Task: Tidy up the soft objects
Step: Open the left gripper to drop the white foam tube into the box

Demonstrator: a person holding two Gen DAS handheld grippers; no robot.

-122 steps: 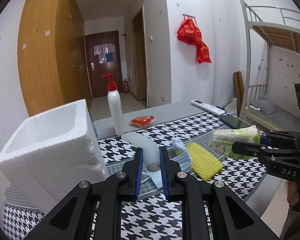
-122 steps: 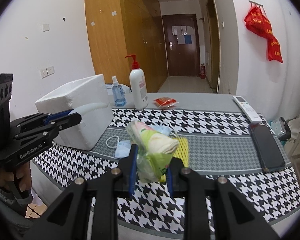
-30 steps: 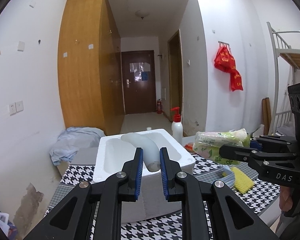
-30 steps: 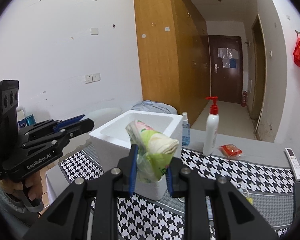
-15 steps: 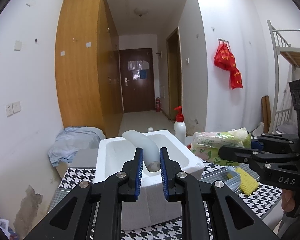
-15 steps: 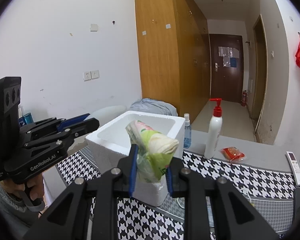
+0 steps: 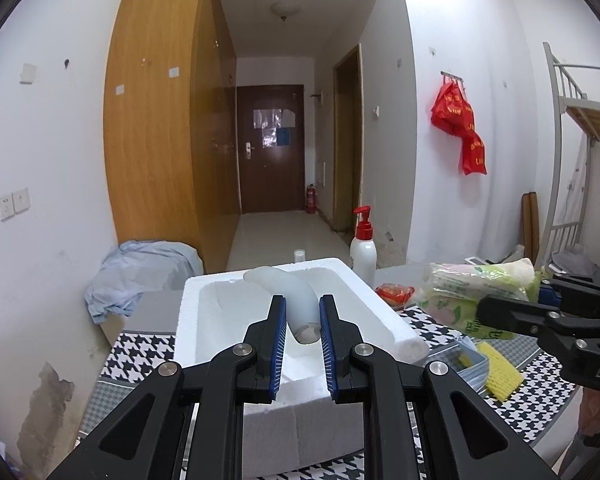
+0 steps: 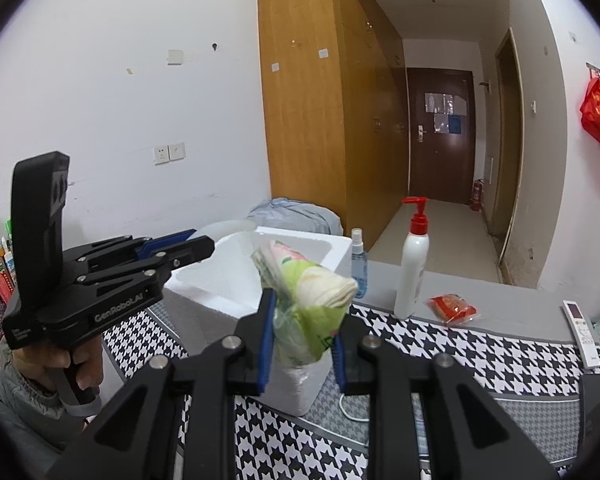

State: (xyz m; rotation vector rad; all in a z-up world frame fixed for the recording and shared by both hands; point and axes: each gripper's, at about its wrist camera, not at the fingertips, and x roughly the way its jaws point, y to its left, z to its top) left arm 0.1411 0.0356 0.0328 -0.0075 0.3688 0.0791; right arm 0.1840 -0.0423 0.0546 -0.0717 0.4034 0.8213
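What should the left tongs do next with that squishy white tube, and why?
Probably lower a little and let go. The left tongs grip the white tube right above the open foam box, so it should drop inside. The right tongs hold the tissue pack beside the box.

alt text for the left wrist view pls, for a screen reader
The left gripper holds a pale curved tube over an open white foam box on a checked tablecloth. At right, the right gripper holds a bagged green-and-white bundle, with a yellow sponge below.
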